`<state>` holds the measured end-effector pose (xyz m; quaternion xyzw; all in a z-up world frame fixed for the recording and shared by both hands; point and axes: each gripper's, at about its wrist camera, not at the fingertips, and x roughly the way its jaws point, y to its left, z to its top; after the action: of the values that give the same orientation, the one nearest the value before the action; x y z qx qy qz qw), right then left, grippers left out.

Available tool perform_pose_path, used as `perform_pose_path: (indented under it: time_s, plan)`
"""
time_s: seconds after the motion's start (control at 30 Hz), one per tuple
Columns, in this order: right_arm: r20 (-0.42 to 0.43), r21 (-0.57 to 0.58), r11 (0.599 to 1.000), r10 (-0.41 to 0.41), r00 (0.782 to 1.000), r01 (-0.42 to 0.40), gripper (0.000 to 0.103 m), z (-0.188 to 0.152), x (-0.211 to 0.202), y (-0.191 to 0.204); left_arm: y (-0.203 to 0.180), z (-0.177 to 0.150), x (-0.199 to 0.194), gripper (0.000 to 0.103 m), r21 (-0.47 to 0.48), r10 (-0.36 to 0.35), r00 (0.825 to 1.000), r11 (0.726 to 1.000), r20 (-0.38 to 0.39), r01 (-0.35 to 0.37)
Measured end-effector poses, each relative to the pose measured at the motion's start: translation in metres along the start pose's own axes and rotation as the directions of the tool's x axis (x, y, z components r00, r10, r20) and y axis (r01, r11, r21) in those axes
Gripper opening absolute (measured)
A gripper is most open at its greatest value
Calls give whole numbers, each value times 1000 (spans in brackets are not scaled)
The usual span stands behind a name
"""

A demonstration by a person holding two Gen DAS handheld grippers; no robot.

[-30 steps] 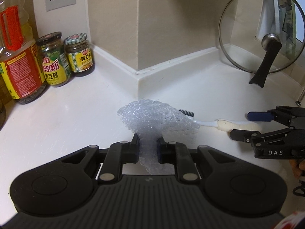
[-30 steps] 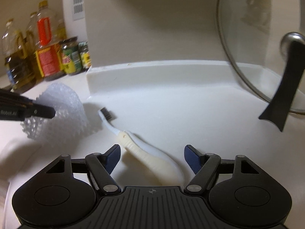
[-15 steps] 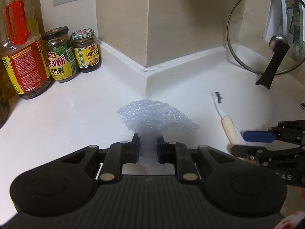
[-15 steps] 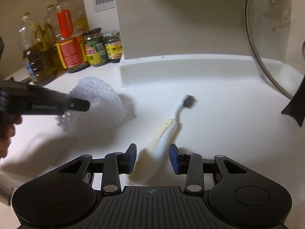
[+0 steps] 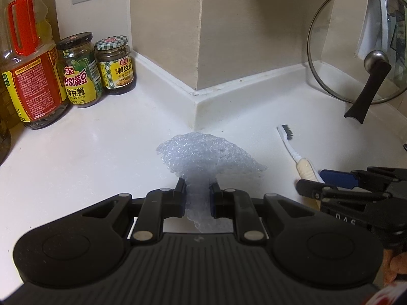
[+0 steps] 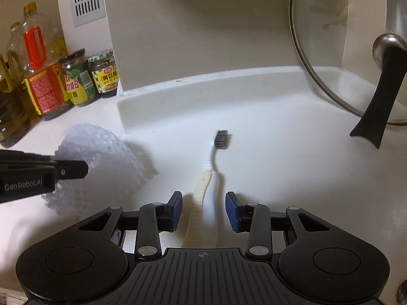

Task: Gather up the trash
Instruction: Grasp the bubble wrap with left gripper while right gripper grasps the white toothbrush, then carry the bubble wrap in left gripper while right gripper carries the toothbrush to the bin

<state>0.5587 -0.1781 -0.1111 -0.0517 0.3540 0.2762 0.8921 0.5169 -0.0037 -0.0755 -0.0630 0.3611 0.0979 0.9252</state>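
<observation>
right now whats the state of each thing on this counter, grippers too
left gripper: shut on the bubble wrap
bubble wrap: crumpled, pinched between the fingers
right gripper: open, jaws either side of the toothbrush handle
toothbrush: lying flat on the counter, not gripped
glass lid: propped upright against the wall
two sauce jars: upright, capped
oil bottle: upright

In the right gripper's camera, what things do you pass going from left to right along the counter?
Oil bottle → green-label jar → checkered-lid jar → toothbrush → glass lid.
</observation>
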Motion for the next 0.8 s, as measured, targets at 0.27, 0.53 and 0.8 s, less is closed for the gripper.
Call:
perform_pose_path:
  time_s: [0.27,0.53,0.8]
  plan:
    - [11,-49,998,-27,1000,28,22,-3,1,5,-3,3,3,16,-5,-5,1000,1000,-3,5]
    - [7,-13,1000,0,1000,0,21,-3,-4,1,-5,0,-2,16,9,-15,1000,1000,-4,15]
    - [23,63,997,49,999,-50,21,-4,-22,-5,-2,-2,-11,16,13,-30,1000,999,0,30]
